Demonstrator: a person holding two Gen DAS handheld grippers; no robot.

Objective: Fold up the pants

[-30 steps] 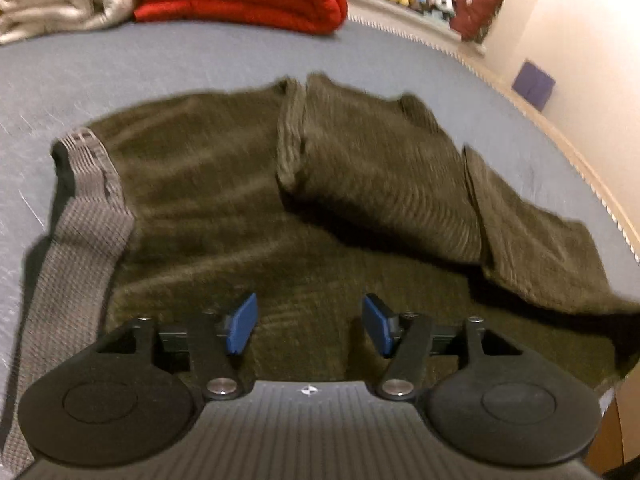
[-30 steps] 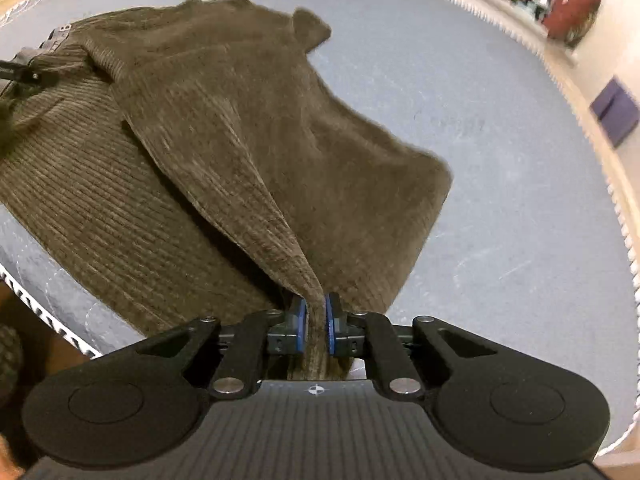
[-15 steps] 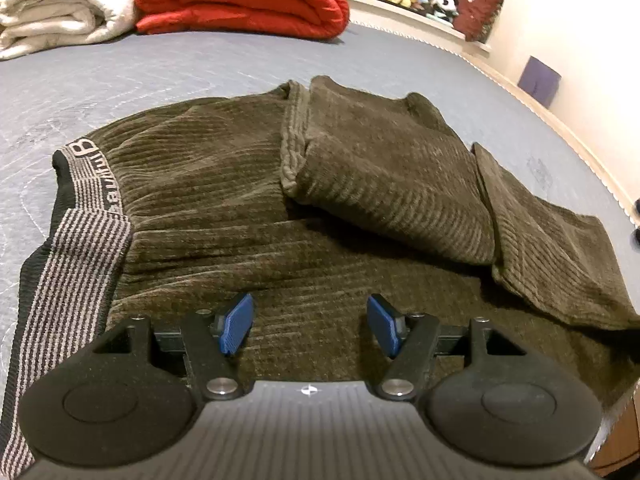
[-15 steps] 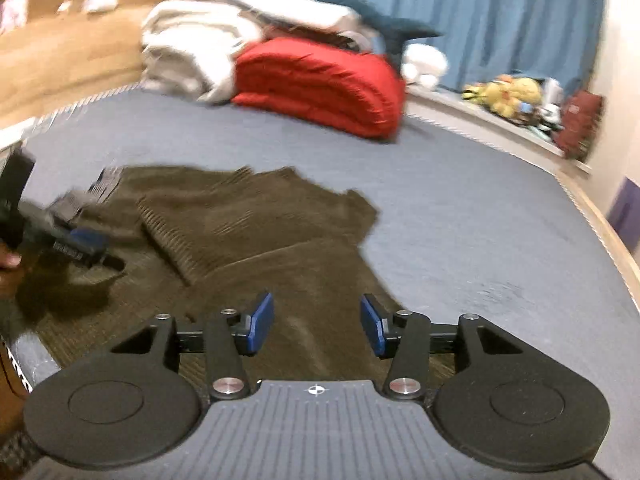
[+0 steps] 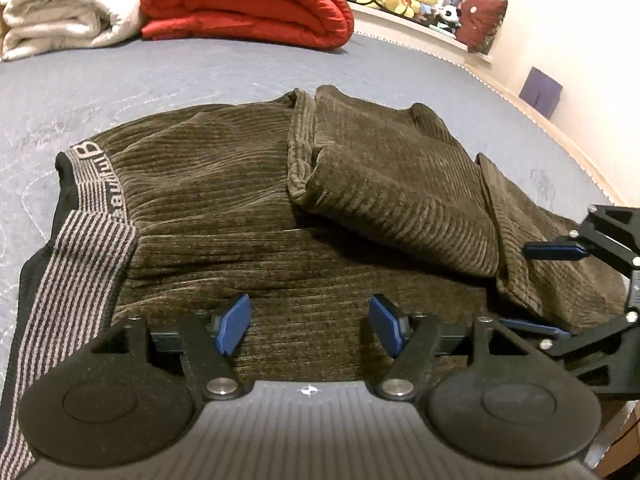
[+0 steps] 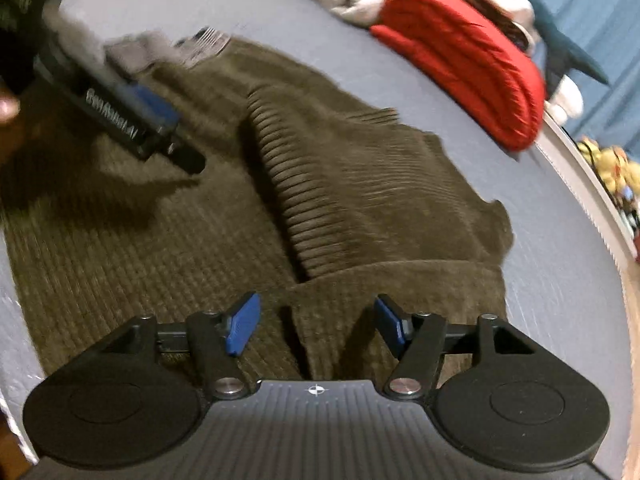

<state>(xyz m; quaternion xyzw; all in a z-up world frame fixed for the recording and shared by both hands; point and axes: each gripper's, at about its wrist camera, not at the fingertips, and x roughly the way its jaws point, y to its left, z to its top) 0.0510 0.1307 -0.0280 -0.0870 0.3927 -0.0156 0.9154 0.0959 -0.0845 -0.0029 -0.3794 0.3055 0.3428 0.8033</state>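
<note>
Listing left to right: striped waistband (image 5: 80,256); my left tool (image 5: 310,330), spread wide and empty over the brown corduroy pants (image 5: 224,200) lying on the bed (image 5: 160,72); folded-over leg (image 5: 400,184); my right tool (image 6: 316,328), likewise spread and empty above the fold's edge. Risk, as I judge it: a one-layer grab would drag that fold open. Containers: none seen.

Your pants (image 5: 224,208) are dark olive-brown corduroy, ribbed, with a grey-and-black striped waistband (image 5: 72,268) at the near left. Both grippers carry blue pads (image 5: 232,324) on black. Far off lies a red blanket (image 5: 244,4).
</note>
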